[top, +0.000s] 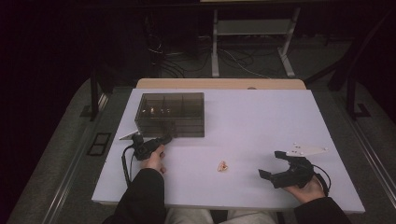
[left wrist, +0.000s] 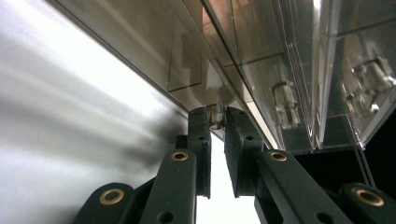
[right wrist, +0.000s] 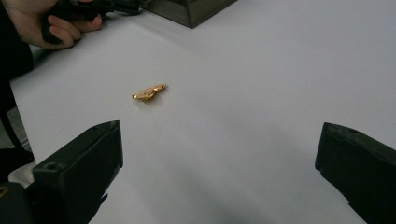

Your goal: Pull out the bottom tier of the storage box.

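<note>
A smoky clear compartment box [top: 170,112] stands closed at the back left of the white table [top: 261,116]. My left gripper [top: 167,138] reaches its front edge. In the left gripper view the jaws [left wrist: 215,122] pinch a small clear latch tab [left wrist: 215,112] under the box's lid [left wrist: 280,56]. A small gold trinket [top: 223,165] lies mid-table near the front, also ahead of the right gripper's jaws [right wrist: 149,91]. My right gripper [top: 271,164] rests at the front right, wide open [right wrist: 219,154] with nothing between its fingers, a hand's length right of the trinket.
The box's corner [right wrist: 191,9] and the person's left hand [right wrist: 51,23] show at the top of the right gripper view. A wooden strip [top: 219,84] borders the table's far edge. Cables and a white frame [top: 252,42] lie on the floor beyond.
</note>
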The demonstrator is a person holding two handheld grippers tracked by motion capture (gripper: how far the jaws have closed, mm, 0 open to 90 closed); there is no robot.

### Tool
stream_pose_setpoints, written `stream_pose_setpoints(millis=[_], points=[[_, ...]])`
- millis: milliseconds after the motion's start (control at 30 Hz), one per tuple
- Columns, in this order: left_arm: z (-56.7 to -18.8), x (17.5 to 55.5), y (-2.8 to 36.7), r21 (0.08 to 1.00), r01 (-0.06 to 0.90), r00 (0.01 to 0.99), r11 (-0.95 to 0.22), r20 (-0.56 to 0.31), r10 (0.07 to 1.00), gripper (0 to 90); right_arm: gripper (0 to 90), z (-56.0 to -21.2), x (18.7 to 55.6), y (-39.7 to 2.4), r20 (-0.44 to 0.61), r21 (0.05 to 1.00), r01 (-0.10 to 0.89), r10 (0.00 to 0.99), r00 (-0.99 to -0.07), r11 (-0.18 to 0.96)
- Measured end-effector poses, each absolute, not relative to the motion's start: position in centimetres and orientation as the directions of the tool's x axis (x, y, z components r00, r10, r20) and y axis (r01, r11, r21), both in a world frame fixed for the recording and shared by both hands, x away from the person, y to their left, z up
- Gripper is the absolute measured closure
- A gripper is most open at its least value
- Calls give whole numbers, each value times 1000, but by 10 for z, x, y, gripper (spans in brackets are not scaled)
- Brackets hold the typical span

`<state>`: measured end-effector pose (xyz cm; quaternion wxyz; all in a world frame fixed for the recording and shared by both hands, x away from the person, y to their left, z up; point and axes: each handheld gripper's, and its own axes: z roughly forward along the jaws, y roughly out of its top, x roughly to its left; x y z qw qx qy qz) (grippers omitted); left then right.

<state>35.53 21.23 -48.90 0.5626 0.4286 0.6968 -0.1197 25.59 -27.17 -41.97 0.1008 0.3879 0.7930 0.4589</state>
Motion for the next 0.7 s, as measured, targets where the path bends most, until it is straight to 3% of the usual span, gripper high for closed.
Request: stream_pose_setpoints(millis=[700], points=[[-488,334,212,326,730,3,601,-881,474,800,5,-420,256,-271,190,806,519,707,-681,284]])
